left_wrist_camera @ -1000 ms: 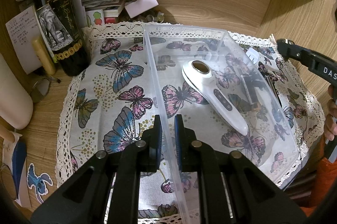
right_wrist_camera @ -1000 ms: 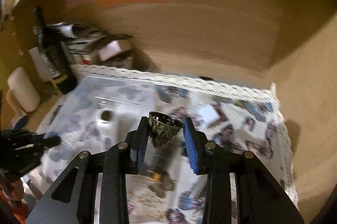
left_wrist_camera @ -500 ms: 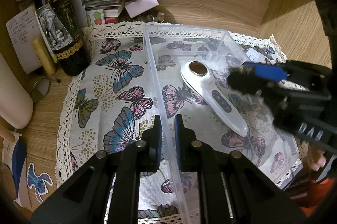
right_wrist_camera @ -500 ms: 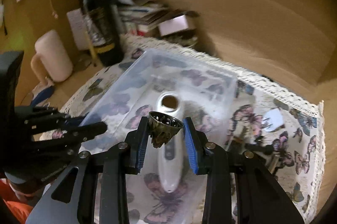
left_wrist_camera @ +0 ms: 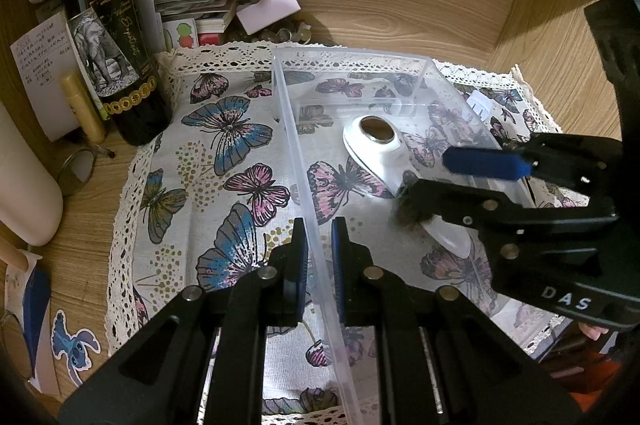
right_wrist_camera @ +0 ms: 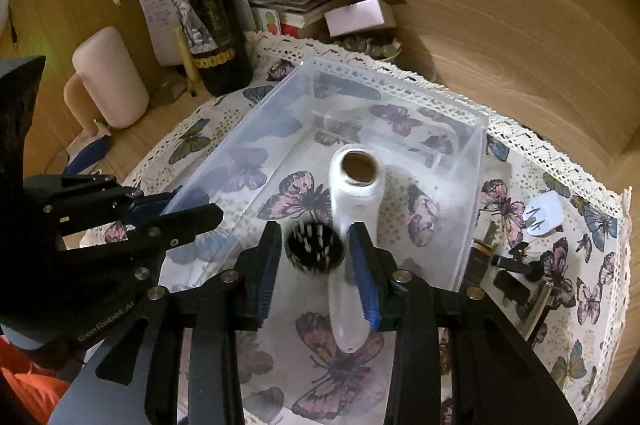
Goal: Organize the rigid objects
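Left wrist view. The left tongs (left_wrist_camera: 318,257) are clamped on the near left wall of the clear plastic bin (left_wrist_camera: 296,153), which stands on the butterfly cloth (left_wrist_camera: 224,161) covering the table (left_wrist_camera: 80,209). A white handheld device (left_wrist_camera: 376,153) lies inside the bin on its floor. The right tongs (left_wrist_camera: 436,181) reach in over the bin from the right, their blue pads spread. Below them a small dark object (left_wrist_camera: 408,215) shows as a blur beside the device's handle; whether it rests on the bin floor or is in the air cannot be told. A wine bottle (left_wrist_camera: 116,65) stands on the table to the left, apart from the bin.

Right wrist view. The right tongs (right_wrist_camera: 316,257) are apart, with the dark object (right_wrist_camera: 316,249) between the pads but touching neither. It appears to be a round, ribbed, cup-like part, blurred. The white device (right_wrist_camera: 352,225) lies just beside it. The bin's far wall (right_wrist_camera: 400,93) and the left tongs (right_wrist_camera: 160,217) on the side wall are visible. More small items (right_wrist_camera: 512,277) lie on the cloth right of the bin.

Handling. The dark object looks rigid, light and likely metallic, so it may bounce or roll on the hard plastic floor. If regrasped, take it across its rim, pads on opposite sides. The bin wall is thin and flexible; hold it firmly but without crushing.
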The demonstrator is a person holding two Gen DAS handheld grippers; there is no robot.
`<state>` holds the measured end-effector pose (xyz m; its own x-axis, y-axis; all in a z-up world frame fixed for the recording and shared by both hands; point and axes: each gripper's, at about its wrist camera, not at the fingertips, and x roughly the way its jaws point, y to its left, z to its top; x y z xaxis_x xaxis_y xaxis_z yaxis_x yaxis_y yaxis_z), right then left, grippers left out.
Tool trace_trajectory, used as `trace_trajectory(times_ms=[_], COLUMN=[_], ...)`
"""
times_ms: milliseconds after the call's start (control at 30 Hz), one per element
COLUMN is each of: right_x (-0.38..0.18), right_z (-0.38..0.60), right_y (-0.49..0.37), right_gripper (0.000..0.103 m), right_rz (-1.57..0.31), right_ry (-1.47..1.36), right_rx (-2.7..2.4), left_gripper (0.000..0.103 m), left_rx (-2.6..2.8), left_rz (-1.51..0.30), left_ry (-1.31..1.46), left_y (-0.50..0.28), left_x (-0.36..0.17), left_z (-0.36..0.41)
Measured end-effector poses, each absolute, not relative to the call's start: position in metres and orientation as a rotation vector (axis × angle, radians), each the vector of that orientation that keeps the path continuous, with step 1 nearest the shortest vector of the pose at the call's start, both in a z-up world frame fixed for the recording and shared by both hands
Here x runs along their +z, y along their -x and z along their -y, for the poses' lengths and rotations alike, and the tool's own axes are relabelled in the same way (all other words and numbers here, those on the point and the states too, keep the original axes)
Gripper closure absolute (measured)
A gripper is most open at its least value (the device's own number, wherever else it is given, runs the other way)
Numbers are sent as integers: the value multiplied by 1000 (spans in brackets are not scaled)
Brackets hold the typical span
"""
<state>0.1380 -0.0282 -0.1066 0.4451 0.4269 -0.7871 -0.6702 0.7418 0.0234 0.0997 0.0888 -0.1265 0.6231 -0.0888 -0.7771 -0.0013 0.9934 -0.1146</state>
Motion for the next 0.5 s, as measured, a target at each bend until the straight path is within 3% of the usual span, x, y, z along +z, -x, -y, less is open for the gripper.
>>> trace_trajectory(times_ms=[100, 267, 333, 500], right_x=[-101, -85, -77, -60], right_z=[33, 46, 54, 81], right_y=[-136, -135, -135, -140], right_gripper=[52, 46, 34, 28], right_rz=[-841, -776, -743, -684], right_ry=[305, 276, 257, 202], right_rx=[679, 644, 613, 528], left_gripper=[92, 92, 92, 92], left_rx=[-49, -49, -50, -49], left_rz=[-898, -898, -898, -898], left_ry=[107, 106, 107, 106], left_y=[-100, -100, -100, -100], left_x=[-127, -127, -127, -127], left_z=[-89, -89, -89, -89])
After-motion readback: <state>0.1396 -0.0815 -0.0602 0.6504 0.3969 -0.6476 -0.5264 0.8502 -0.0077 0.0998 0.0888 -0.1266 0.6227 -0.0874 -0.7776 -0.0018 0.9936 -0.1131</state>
